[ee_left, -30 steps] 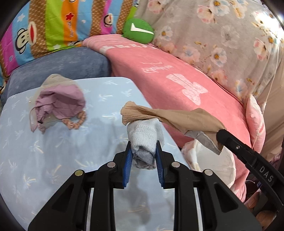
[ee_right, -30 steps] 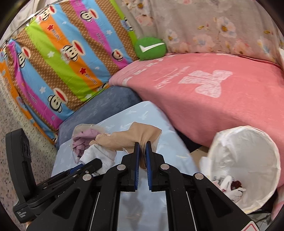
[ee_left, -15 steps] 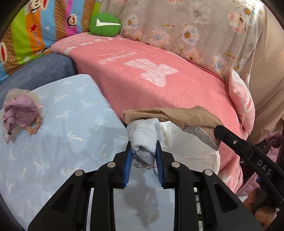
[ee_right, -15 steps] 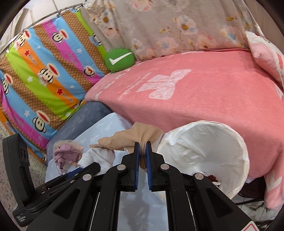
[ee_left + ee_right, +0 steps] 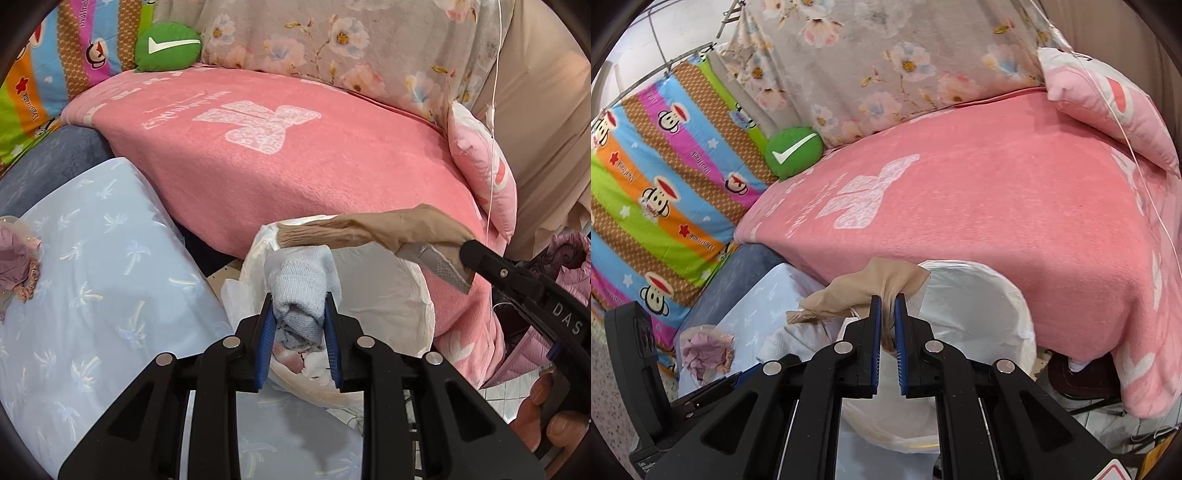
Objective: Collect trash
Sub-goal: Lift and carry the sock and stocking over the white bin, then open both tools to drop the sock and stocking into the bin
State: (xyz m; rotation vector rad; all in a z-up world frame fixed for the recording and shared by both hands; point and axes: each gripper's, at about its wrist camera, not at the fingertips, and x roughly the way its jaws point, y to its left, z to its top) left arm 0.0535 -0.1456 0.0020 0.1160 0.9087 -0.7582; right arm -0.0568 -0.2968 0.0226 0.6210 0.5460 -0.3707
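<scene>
Behind your left tongs (image 5: 298, 325) the bottom of the white-lined bin (image 5: 388, 306) is mostly hidden; you glimpse only a pink and white scrap of its contents between the blue pads. From the right wrist view the bin's (image 5: 990, 314) inside is blocked by your right tongs (image 5: 888, 317), so what lies in it cannot be made out. At the left edge of the left view the crumpled mauve wrapper (image 5: 14, 262) on the pale blue counter (image 5: 103, 295) is cut off by the frame.

Your left tongs are clamped on a rolled pale-blue sock (image 5: 301, 291), which sticks out past the pads and hangs over the bin's near rim. Your right tongs are pressed together on one end of a tan stocking (image 5: 871, 288). Seen from the left, the stocking (image 5: 369, 229) stretches across the bin's mouth, its ribbed cuff resting on top of the sock. Your right hand (image 5: 546, 417) shows only as fingers at the lower right.
</scene>
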